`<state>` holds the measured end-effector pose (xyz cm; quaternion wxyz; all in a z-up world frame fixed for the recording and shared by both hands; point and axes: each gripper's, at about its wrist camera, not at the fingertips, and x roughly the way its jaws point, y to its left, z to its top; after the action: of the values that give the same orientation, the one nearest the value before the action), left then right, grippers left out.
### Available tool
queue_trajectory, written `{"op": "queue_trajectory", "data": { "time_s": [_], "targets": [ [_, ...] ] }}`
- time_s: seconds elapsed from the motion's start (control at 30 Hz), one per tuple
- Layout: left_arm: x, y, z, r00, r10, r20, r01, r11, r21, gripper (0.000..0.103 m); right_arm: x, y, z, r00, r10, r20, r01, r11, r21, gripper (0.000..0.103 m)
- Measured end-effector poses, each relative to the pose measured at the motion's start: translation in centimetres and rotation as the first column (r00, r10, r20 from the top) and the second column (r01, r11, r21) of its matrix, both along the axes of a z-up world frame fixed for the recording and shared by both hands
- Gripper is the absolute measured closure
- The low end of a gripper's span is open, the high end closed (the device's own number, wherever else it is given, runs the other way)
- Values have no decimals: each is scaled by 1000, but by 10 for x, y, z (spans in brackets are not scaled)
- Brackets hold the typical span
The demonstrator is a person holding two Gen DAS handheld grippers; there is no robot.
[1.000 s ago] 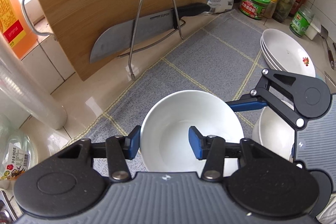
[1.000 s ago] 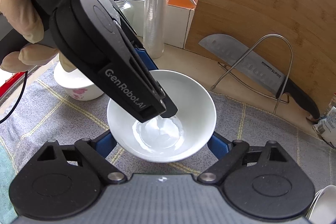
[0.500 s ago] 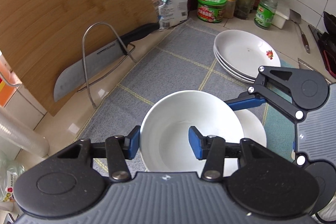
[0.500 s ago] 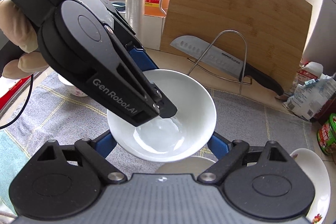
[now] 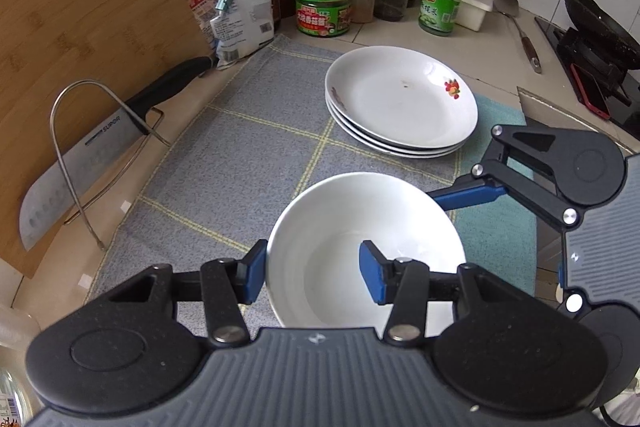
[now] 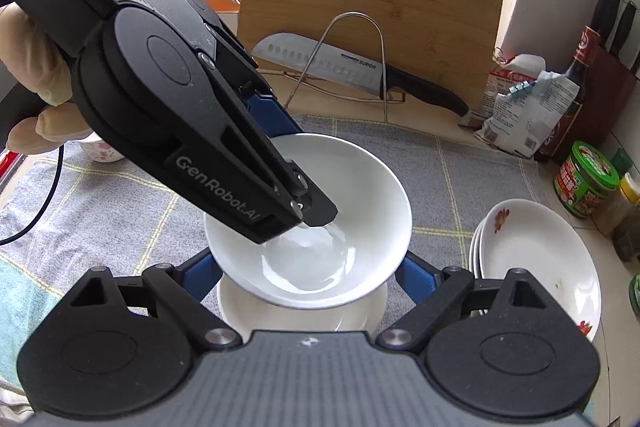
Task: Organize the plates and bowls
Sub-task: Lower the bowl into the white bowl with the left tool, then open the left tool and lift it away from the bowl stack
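Above grey mat (image 5: 240,147), now nearer plate stack (image 5: 400,103): left gripper (image 5: 312,269) pinching white bowl (image 5: 340,227) rim, right gripper (image 6: 310,277) spread wide around it; glossy, plain.

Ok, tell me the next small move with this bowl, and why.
Probably lower the bowl straight down into the second bowl beneath it. The left gripper pinches its rim, the right gripper flanks its sides, and it hangs just above the lower one, roughly centred. Nesting them fits the tidying, since the plates are already stacked.
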<state>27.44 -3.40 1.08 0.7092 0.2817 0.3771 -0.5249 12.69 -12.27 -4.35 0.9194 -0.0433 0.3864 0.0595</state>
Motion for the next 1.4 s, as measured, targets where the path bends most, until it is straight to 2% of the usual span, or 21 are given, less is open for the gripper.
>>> {"op": "queue_trajectory", "data": {
  "time_s": [0.33, 0.5, 1.17, 1.27, 1.33, 1.4],
  "targets": [
    [-2, -3, -22, 999, -3, -52, 4, 1000, 28, 55, 1, -4, -16, 998, -11, -66, 14, 998, 55, 8],
    [-1, -2, -29, 998, 0, -66, 3, 999, 37, 55, 1, -3, -21, 997, -5, -79, 10, 999, 54, 8],
    [-2, -5, -36, 998, -12, -60, 15, 999, 38, 55, 1, -4, -26, 996, -11, -86, 15, 999, 46, 8],
    [-2, -5, -37, 998, -18, -67, 20, 999, 31, 49, 2, -6, -27, 996, -16, -88, 20, 998, 54, 7],
    [-3, -3, -36, 997, -24, -68, 25, 1000, 14, 33, 3, -8, -29, 996, -23, -89, 29, 997, 70, 4],
    [-4, -1, -32, 999, -23, -47, 23, 1000, -4, 29, 1, -9, -27, 997, -28, -68, 34, 997, 75, 0]
  ]
}}
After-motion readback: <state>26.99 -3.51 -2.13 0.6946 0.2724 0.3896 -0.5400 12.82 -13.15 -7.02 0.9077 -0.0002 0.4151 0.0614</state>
